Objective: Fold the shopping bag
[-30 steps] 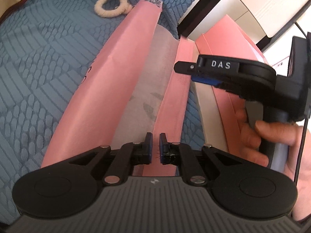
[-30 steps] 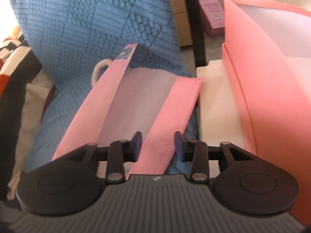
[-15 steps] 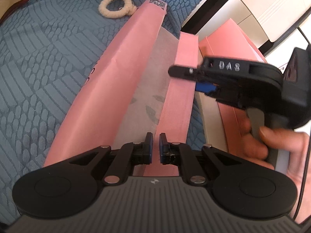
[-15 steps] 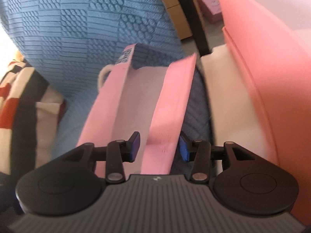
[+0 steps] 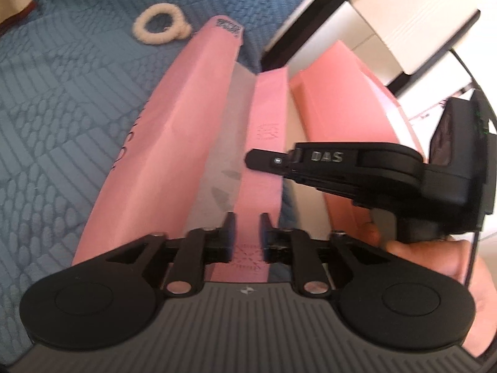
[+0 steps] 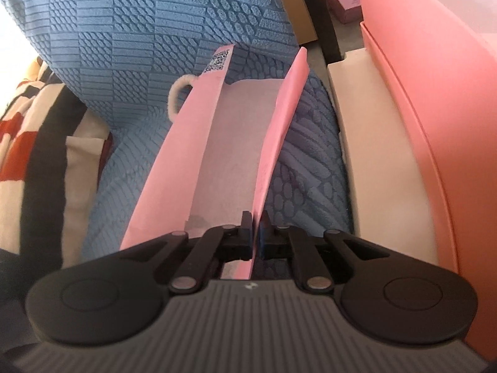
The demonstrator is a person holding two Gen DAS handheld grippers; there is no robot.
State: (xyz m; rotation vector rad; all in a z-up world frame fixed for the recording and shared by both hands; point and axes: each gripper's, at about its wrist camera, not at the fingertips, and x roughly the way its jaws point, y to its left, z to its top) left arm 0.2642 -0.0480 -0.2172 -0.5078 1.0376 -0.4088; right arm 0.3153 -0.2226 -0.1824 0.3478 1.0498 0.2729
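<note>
1. Handoff in progress on the pink shopping bag [image 5: 174, 143], which lies flattened on the blue quilted bedspread [image 5: 62, 99] with its side panels standing up and the pale inside showing between them.
2. Right claw [image 6: 255, 233] has just been closing and now pinches the bag's thin right-hand flap [image 6: 279, 143], so that edge stands on end between its pads.
3. Left claw [image 5: 247, 236] has just been opening; its jaws now stand apart on either side of the same flap and, as far as I can tell, aren't pressing on it.
4. What could go wrong: only one claw really has the flap now. It's thin paper, so I'd guess a sideways pull could slide it out of the pads or crease it off the existing fold line.
5. Another risk: the two claws are close together along that flap. If the left one moves in carelessly it could bump the right one or drag the paper, and the fold ends up crooked.
6. The soft bedspread gives no firm backing for pressing a crease flat.
7. Count: one shopping bag being folded, two claws, one fluffy white handle loop [image 5: 160, 28] poking out past the far end, and another pink bag or box [image 6: 435, 124] just to the right, not involved.
</note>
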